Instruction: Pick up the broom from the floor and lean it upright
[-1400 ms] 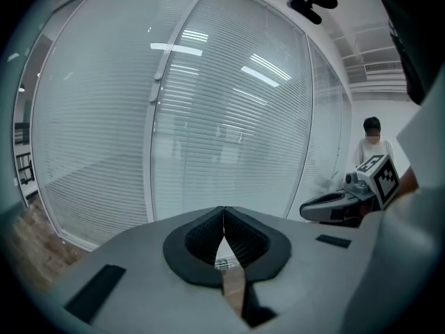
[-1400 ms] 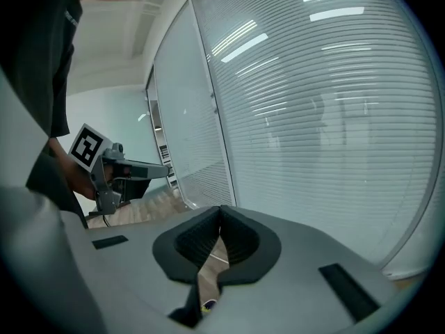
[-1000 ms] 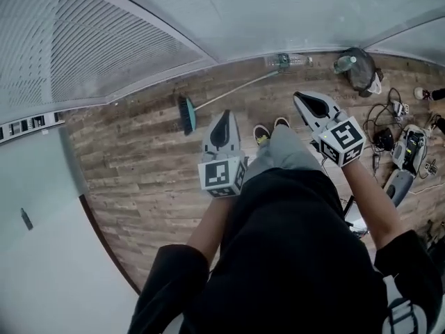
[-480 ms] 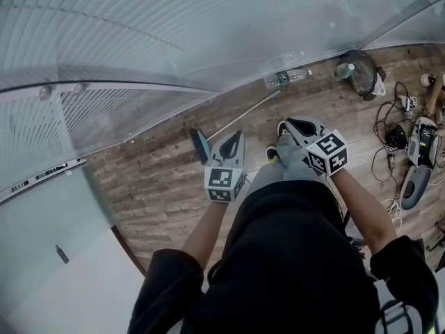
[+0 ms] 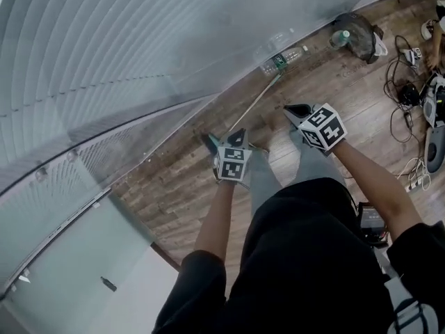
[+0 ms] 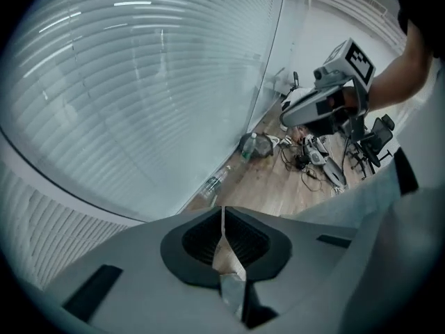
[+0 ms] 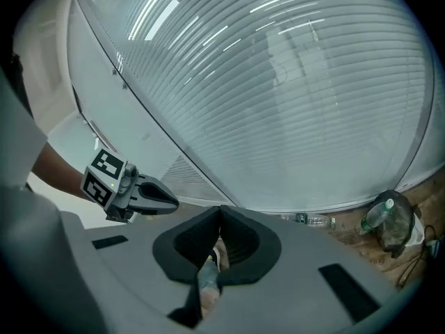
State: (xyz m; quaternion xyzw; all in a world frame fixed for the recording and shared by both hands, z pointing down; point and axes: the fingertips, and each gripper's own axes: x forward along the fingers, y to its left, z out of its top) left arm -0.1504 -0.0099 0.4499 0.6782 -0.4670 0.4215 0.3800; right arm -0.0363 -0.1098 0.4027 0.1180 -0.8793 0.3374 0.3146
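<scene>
The broom lies flat on the wooden floor along the glass wall. Its thin handle (image 5: 254, 103) runs up to the right, and its teal head (image 5: 209, 142) peeks out just left of my left gripper (image 5: 240, 135). That gripper hangs over the head end, pointing steeply down, with its jaws shut and nothing between them. My right gripper (image 5: 289, 108) is to the right of the handle, above the floor, also shut and empty. In the left gripper view my shut jaws (image 6: 222, 213) face the floor by the wall. In the right gripper view the left gripper (image 7: 164, 202) shows at the left.
A plastic bottle (image 5: 281, 59) lies by the wall near the handle's far end. Beyond it sits a dark bag (image 5: 358, 28) holding a green bottle. Cables and devices (image 5: 417, 92) clutter the floor on the right. The glass wall with blinds (image 5: 139, 61) bounds the left side.
Both grippers have come down toward the floor as the person bent forward. The left one tipped steeply down and now hangs over the broom's head end. Both stayed shut.
</scene>
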